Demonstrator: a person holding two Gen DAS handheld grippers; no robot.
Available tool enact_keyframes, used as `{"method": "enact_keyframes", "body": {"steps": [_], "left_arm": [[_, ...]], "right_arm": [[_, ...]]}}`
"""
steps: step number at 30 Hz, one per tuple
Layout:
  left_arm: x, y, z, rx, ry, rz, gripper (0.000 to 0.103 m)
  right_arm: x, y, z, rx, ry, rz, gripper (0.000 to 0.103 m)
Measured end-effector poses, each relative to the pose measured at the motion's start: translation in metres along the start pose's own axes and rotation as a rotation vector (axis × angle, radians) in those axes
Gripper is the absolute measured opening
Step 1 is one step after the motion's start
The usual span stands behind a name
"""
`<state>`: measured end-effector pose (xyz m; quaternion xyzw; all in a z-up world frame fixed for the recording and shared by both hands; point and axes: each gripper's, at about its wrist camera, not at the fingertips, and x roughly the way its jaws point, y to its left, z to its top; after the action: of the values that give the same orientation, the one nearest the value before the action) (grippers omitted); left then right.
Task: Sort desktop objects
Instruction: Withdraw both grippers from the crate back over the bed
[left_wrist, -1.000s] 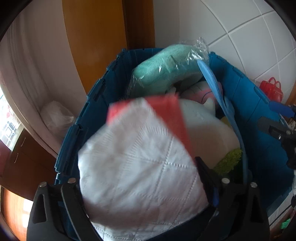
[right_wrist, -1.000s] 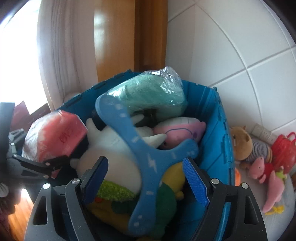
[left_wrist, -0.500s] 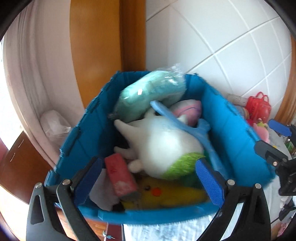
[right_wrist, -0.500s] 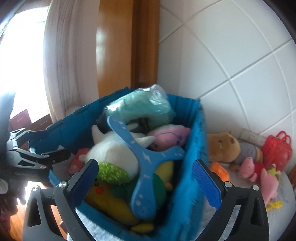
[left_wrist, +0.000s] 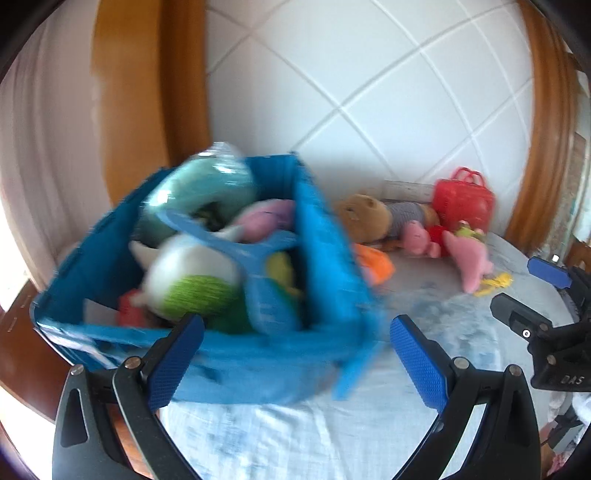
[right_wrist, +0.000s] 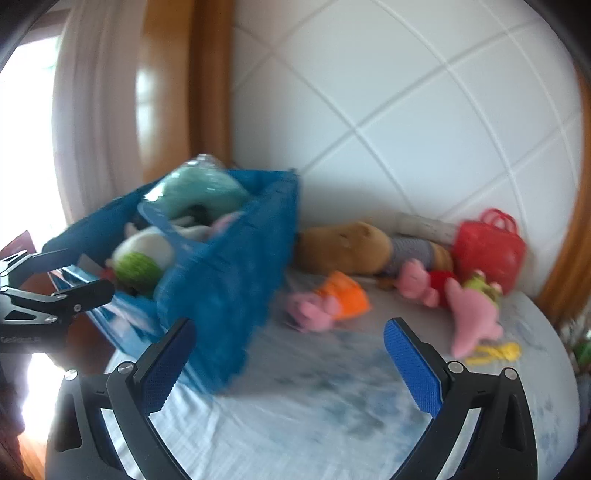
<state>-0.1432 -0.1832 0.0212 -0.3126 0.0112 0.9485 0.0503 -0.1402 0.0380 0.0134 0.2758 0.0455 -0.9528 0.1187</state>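
Table (right_wrist: 314, 424), pale blue-white cloth cover. On it: blue crate (right_wrist: 236, 295) at left; brown plush (right_wrist: 343, 243), red basket (right_wrist: 487, 247), pink toys (right_wrist: 472, 317), orange item (right_wrist: 347, 299), yellow scrap (right_wrist: 495, 350) along the wall side.

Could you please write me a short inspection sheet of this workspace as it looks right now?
Surface: round table under a pale blue-white cloth, bare in front.
Job's things: blue plastic crate, full of soft toys and a blue boomerang-shaped toy.
Clutter: brown plush capybara, red plastic basket, pink plush dolphin, orange toy and yellow scrap loose beside the crate.
Grippers: left gripper and right gripper both open, holding nothing.
Cables: nothing seen.
Surroundings: white tiled wall, wooden frame, white curtain.
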Motion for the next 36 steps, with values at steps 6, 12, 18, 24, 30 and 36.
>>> {"method": "enact_keyframes", "body": {"steps": [6,12,18,24,30,36], "left_arm": [[0.011,-0.089,-0.023,0.035,0.041,-0.062,0.103],[0.031,-0.158,-0.044,0.099,0.107,-0.092,0.103],[0.046,-0.194,-0.047,0.14,0.131,-0.121,0.103],[0.073,-0.211,-0.04,0.157,0.147,-0.148,0.103],[0.108,-0.221,-0.026,0.162,0.165,-0.185,0.103],[0.137,-0.24,-0.013,0.175,0.179,-0.232,0.103]], "right_arm": [[-0.033,-0.078,-0.046,0.056,0.044,-0.057,0.103],[-0.048,-0.135,-0.079,0.11,0.095,-0.103,0.103],[-0.046,-0.164,-0.093,0.144,0.123,-0.12,0.103],[-0.03,-0.182,-0.095,0.153,0.145,-0.141,0.103],[-0.01,-0.212,-0.091,0.197,0.157,-0.189,0.103],[0.004,-0.24,-0.088,0.233,0.175,-0.248,0.103]]}}
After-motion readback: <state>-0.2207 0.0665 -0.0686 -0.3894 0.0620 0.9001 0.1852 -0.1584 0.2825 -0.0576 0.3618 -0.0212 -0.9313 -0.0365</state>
